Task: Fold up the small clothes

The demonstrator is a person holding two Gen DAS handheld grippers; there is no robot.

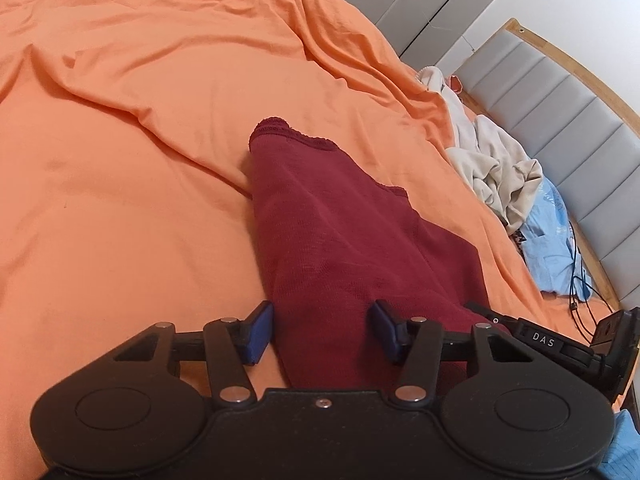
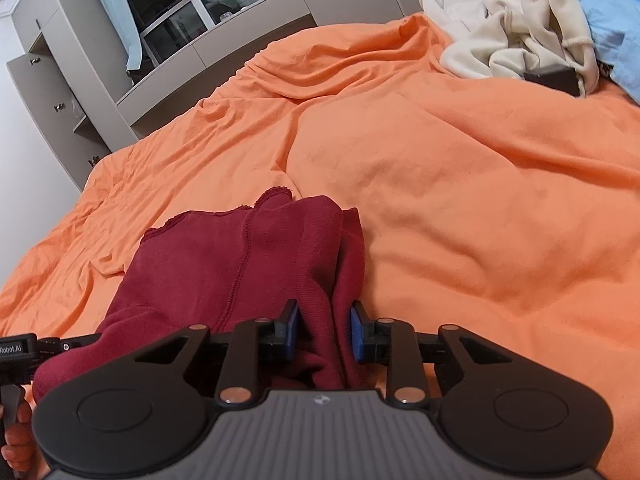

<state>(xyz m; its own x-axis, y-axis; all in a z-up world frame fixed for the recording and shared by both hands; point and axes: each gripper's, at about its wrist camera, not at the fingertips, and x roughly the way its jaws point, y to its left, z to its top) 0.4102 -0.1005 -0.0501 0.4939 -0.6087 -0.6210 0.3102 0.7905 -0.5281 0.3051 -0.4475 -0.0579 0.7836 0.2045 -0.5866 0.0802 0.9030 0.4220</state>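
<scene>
A small dark red garment (image 1: 320, 220) lies on the orange bedsheet (image 1: 140, 140), its lace-trimmed edge pointing away from me. My left gripper (image 1: 322, 332) is open, its blue pads (image 1: 258, 332) on either side of the garment's near end. In the right wrist view the same garment (image 2: 240, 264) lies bunched with a raised fold. My right gripper (image 2: 324, 330) is open, and that fold of the garment sits between its blue pads (image 2: 358, 332). The right gripper's body also shows at the right edge of the left wrist view (image 1: 560, 344).
A heap of cream clothes (image 1: 496, 168) and a light blue item (image 1: 552, 248) lie by the grey padded headboard (image 1: 560, 112), with a black cable (image 1: 580, 280). The heap also shows in the right wrist view (image 2: 520, 28). Grey cabinets (image 2: 160, 40) stand beyond the bed.
</scene>
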